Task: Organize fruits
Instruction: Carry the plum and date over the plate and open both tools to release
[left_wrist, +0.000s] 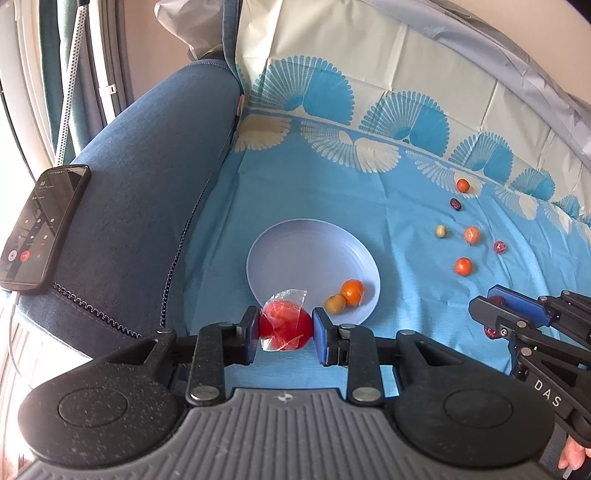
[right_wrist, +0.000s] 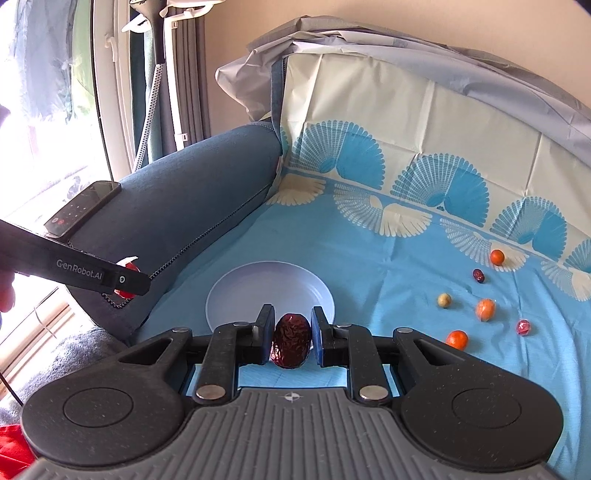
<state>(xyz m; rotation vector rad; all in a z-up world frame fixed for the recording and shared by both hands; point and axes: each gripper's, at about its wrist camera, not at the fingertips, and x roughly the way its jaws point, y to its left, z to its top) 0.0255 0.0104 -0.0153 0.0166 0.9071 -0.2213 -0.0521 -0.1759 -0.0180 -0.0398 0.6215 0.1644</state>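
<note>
My left gripper (left_wrist: 285, 332) is shut on a red fruit in clear wrap (left_wrist: 284, 326), held just over the near rim of a pale lilac plate (left_wrist: 295, 251). An orange (left_wrist: 352, 291) and a small tan fruit (left_wrist: 335, 303) lie in the plate. My right gripper (right_wrist: 290, 341) is shut on a wrinkled brown date (right_wrist: 290, 341), hovering at the plate's (right_wrist: 258, 288) near edge. In the left wrist view the right gripper (left_wrist: 496, 314) shows at the right, the date mostly hidden. The left gripper (right_wrist: 127, 282) enters the right wrist view from the left.
Loose fruits lie right of the plate on the blue cloth (left_wrist: 406, 206): oranges (left_wrist: 463, 266) (left_wrist: 462, 184), a wrapped orange (left_wrist: 471, 235), a tan fruit (left_wrist: 441, 231), a dark date (left_wrist: 455, 203), a wrapped red one (left_wrist: 499, 247). A phone (left_wrist: 40, 225) rests on the blue sofa arm (left_wrist: 147, 206).
</note>
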